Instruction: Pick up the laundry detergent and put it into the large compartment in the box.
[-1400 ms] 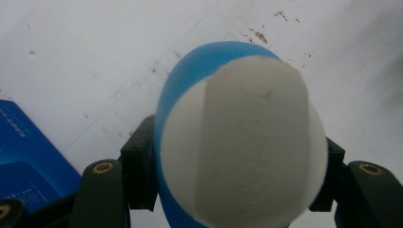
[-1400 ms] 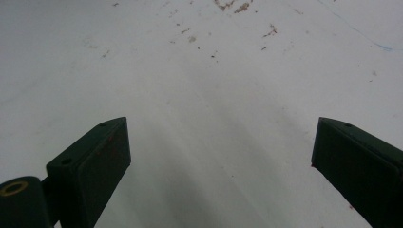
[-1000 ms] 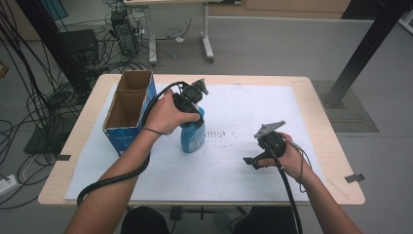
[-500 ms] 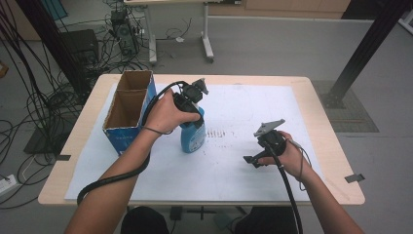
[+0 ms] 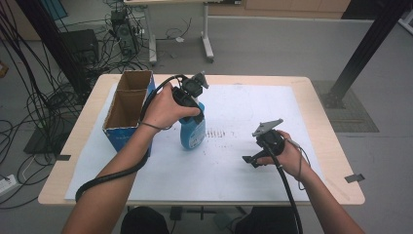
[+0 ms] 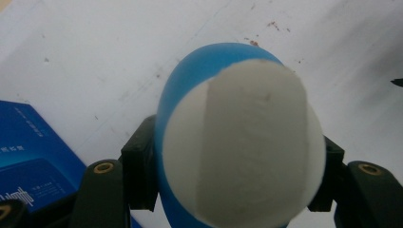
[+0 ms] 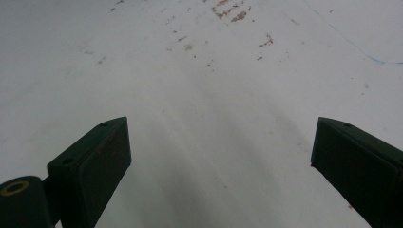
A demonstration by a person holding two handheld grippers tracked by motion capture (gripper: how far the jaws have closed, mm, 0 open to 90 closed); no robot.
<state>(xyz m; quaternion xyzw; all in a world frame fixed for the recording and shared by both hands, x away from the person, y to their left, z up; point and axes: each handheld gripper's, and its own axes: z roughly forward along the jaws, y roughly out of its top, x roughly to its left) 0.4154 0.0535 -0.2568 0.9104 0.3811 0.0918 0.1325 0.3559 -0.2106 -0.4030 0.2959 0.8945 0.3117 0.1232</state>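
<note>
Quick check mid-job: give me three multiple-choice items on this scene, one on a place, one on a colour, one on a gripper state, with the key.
1. Where does the cardboard box stand?
A. left of the blue bottle
B. right of it
C. on the floor

2. What colour is the bottle's cap?
A. red
B. white
C. black

3. How do the right gripper jaws stand?
A. shut on the bottle
B. shut on paper
C. open

Key: 1 A, the high view shows the box left of it. 2 B, the left gripper clamps below a white top. 3 C, only the white sheet lies between them.

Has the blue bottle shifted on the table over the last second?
No. The blue bottle stands in the same spot beside the cardboard box, with the left gripper clamped on its top.
</note>
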